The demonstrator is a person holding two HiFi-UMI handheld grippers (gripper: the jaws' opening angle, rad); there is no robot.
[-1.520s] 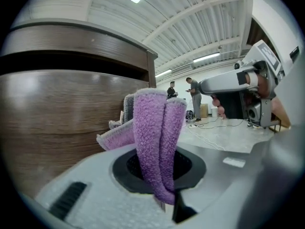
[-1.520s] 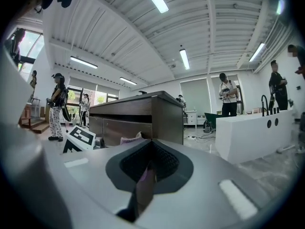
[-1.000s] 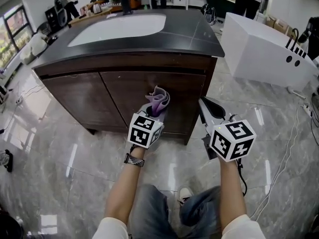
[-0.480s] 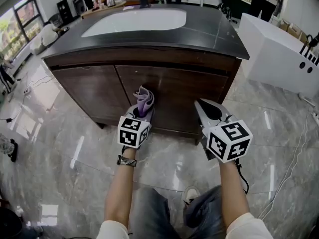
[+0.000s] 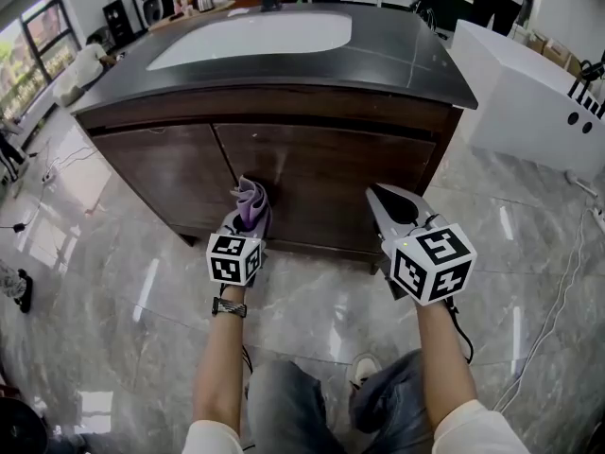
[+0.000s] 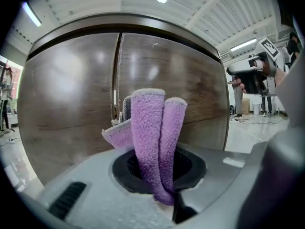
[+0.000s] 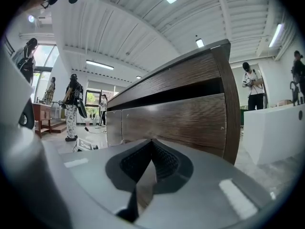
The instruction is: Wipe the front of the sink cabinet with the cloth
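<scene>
- The left gripper [image 5: 248, 219] is clamping a purple cloth [image 5: 250, 200]; its jaws are pressing together on the lower end of the folded fabric, which is standing up out of them in 2 thick rolls.
- In the left gripper view, the cloth [image 6: 150, 132] is rising in front of the seam between the 2 doors of the sink cabinet [image 6: 71, 89], with the left gripper [image 6: 162, 180] pointing straight at the wood.
- The cloth is sitting low on the cabinet front, close to the door seam; whether it is actually touching the wood is not showing clearly.
- The right gripper [image 5: 392, 206] is holding nothing, and its jaws are meeting at the tips with only a thin slit between them.
- In the right gripper view, the right gripper [image 7: 150, 159] is facing the right-hand part of the sink cabinet [image 7: 181, 118] at an angle, near it but apart.
- From the head view, the sink cabinet [image 5: 331, 173] is standing on a glossy marble floor [image 5: 113, 282], carrying a dark countertop [image 5: 406, 55] with a white basin [image 5: 255, 36].
- A large white block [image 5: 520, 102] is standing to the cabinet's right.
</scene>
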